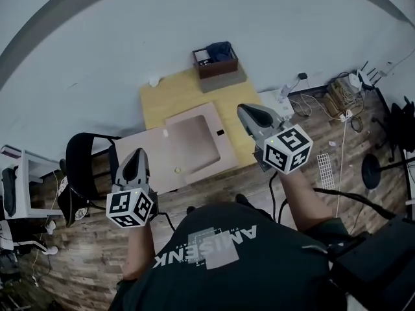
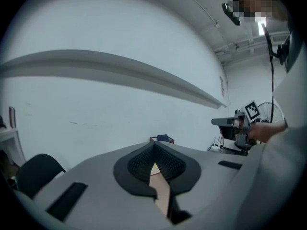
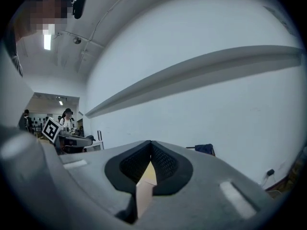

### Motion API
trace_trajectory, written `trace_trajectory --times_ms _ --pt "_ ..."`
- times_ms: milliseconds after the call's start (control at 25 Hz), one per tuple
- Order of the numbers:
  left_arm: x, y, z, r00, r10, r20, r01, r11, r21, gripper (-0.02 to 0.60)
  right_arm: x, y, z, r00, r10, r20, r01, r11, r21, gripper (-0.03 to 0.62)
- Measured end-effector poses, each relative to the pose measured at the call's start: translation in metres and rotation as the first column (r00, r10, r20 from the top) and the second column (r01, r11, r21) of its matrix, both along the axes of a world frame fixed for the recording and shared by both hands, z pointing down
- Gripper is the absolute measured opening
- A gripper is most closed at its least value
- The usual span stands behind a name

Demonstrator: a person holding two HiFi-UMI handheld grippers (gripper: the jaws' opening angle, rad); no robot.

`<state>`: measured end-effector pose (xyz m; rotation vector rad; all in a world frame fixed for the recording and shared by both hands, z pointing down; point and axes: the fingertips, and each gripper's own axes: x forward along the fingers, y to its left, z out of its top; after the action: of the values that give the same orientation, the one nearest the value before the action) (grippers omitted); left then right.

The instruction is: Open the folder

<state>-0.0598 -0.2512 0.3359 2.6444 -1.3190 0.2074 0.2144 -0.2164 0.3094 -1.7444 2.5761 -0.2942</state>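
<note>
**Item 1. left gripper** [image 1: 136, 158]: Held up in front of you at your near left, above the near left part of the folder. The jaws are pressed together. Your left gripper view shows the ribbed pads meeting with nothing between them.

**Item 2. right gripper** [image 1: 248, 114]: Raised at your right, over the right side of the table and beside the folder's right edge. The jaws are likewise closed and empty. It touches nothing.

**Item 3. folder** [image 1: 194, 141]: This is the task's thing. It lies on the table below and between your two grippers, spread flat as two pinkish panels side by side. The left panel appears to reach past the table's left edge. Two small pale specks sit on it, too small to identify.

**Item 4. table** [image 1: 161, 92]: Light wood, and bare beyond the folder.

**Item 5. box** [image 1: 216, 63]: Dark, standing at the table's far edge with something blue inside. It is well apart from the folder.

**Item 6. chair** [image 1: 84, 164]: Black, on the floor to the left of the table.

**Status:** Judged from how the panels lie, the opening looks done and you have no grip on the cover. At most, you might confirm that the cover rests flat.
</note>
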Motion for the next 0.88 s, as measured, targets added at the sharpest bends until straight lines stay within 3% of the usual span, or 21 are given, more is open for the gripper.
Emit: trace_trajectory --times_ms 120,360,520,680,880 --pt "-0.010 -0.005 -0.010 0.998 -0.065 0.014 0.065 0.997 0.043 0.000 0.001 0.000 -0.004 0.999 0.020 -0.048 -0.019 1.000 0.012 0.005" --pt "-0.009 -0.009 -0.024 0.995 -0.104 0.009 0.103 0.990 0.098 0.000 0.003 -0.002 -0.007 0.995 0.057 -0.077 -0.056 0.998 0.024 0.005" --pt "-0.009 -0.012 -0.023 0.996 -0.089 0.016 0.087 0.993 0.083 0.000 -0.004 -0.008 -0.003 0.995 0.067 -0.078 -0.066 0.998 0.014 0.005" --pt "-0.010 -0.027 -0.020 0.989 -0.148 0.030 0.146 0.987 0.073 0.000 -0.006 -0.022 0.003 0.994 0.051 -0.097 -0.052 0.999 -0.001 0.005" --pt "-0.011 -0.025 -0.038 0.983 -0.173 0.055 0.163 0.974 0.158 0.000 -0.009 -0.025 0.006 0.996 0.042 -0.080 -0.043 0.999 -0.010 0.005"
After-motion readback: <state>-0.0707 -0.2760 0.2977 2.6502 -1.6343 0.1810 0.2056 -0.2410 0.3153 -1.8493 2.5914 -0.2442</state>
